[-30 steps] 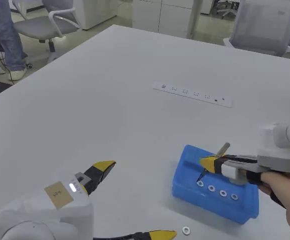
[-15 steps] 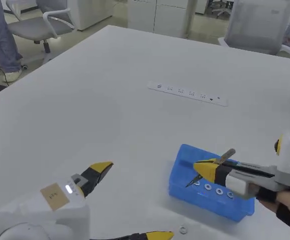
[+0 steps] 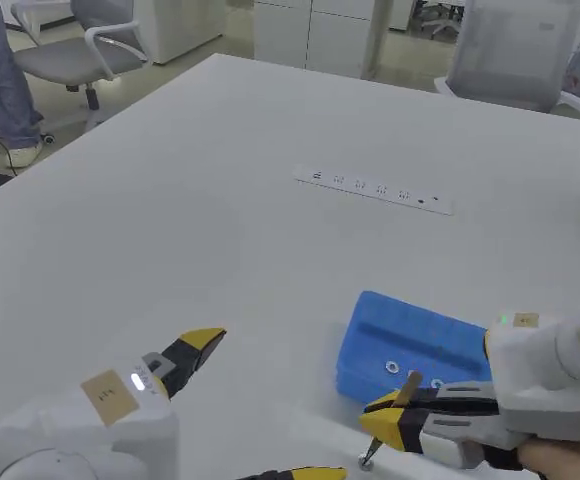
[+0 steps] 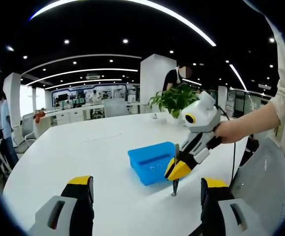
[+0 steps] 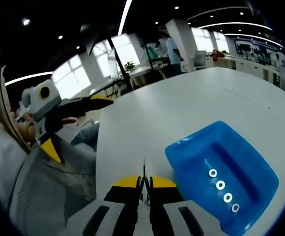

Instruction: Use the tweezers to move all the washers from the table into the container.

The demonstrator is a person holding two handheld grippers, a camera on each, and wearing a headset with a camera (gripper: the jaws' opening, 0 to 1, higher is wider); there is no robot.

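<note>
Inside, the blue container (image 5: 241, 147) holds four washers (image 5: 220, 185) — right tongs (image 5: 145, 183) pinch the tweezers (image 5: 144, 169), left tongs (image 4: 147, 182) gape wide.

Glossy plastic container (image 3: 410, 335), metal washers (image 5: 220, 185), matt table (image 3: 220, 200)

Before you: large white table (image 3: 220, 180), flush white socket strip (image 3: 375, 190) in it. Your far left: grey swivel office chair (image 3: 70, 55). Beyond: white cabinets (image 3: 315, 30), leafy green potted plant (image 4: 174, 101), curved ceiling light strips (image 4: 83, 57).

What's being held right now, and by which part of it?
The right tongs are shut on the tweezers around mid-length, tips pointing down. The left tongs are open and hold nothing.
</note>
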